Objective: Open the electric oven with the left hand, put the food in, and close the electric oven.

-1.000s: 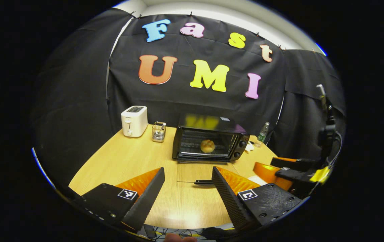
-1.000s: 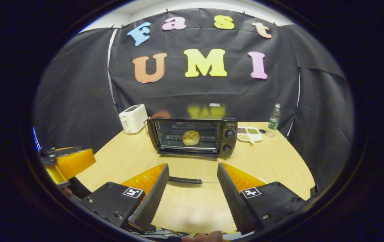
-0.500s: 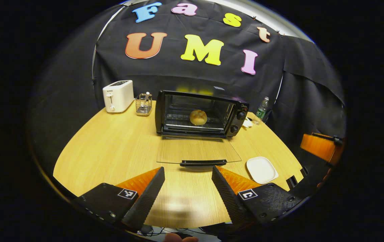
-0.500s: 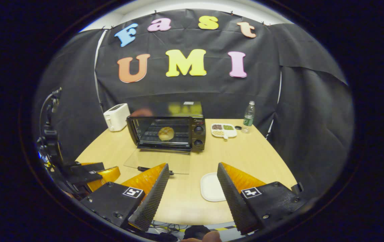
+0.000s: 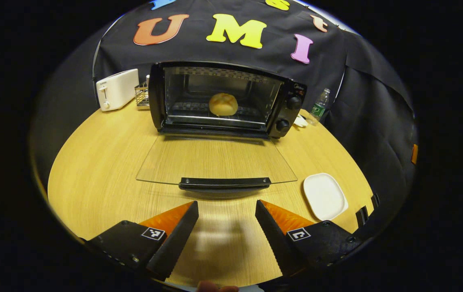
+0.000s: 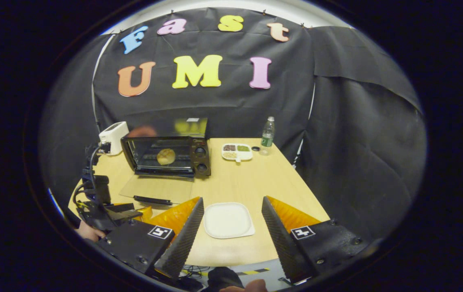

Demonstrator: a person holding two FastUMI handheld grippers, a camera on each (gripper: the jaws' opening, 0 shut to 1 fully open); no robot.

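Observation:
The black electric oven stands at the back of the wooden table, its glass door folded down flat. A round bread roll rests on the rack inside. My left gripper is open and empty, just short of the door's black handle. My right gripper is open too, held above an empty white plate. In the right gripper view the left gripper and a hand sit low at the left.
A white toaster and a wire rack stand left of the oven. To its right are a divided snack dish and a water bottle. The table edge curves close in front.
My left gripper has moved in toward the open oven door, so the handle now lies just before its fingers. My right gripper swung to the right and back, over the white plate.

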